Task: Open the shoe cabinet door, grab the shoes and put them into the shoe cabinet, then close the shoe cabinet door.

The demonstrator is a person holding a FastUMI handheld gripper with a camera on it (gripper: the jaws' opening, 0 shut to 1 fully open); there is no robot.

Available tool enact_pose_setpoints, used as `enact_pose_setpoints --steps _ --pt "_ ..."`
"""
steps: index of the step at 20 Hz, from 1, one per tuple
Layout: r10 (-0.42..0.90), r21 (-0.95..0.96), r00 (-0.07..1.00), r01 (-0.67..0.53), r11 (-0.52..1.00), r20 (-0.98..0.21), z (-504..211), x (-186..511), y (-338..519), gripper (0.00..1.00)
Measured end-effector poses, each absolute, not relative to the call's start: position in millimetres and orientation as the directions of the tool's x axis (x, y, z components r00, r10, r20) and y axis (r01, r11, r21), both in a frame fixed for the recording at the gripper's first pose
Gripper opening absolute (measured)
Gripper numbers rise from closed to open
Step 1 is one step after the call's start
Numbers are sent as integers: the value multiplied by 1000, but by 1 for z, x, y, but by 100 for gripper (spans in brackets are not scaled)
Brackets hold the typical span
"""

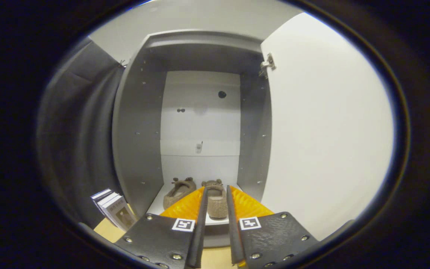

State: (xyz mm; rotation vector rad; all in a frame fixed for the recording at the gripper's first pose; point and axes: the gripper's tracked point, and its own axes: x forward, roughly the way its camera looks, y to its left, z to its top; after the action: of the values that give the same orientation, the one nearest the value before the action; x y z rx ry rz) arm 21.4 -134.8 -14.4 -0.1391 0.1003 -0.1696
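Soft brown fabric, slipper-like, makes up the two shoes in the gripper view: the left shoe (178, 192) and the right shoe (215, 198) lie side by side on the floor of the shoe cabinet (140, 123), whose door (327, 127) stands swung wide. The tongs (215, 191) are parted by a narrow gap, gripping nothing, with the right shoe showing just beyond them. The shoes look light and floppy; a pinch at the heel rim would likely hold best.
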Motion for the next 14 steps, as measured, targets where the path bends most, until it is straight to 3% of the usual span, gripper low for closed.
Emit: enact_pose_setpoints --steps 3,5,14 --pt "-158 -133 985 147 980 -75 3 -24 -143 31" --pt "-147 -125 987 139 982 -63 14 -51 -149 37" --pt "-125 -114 992 121 986 -28 45 -158 -188 39"
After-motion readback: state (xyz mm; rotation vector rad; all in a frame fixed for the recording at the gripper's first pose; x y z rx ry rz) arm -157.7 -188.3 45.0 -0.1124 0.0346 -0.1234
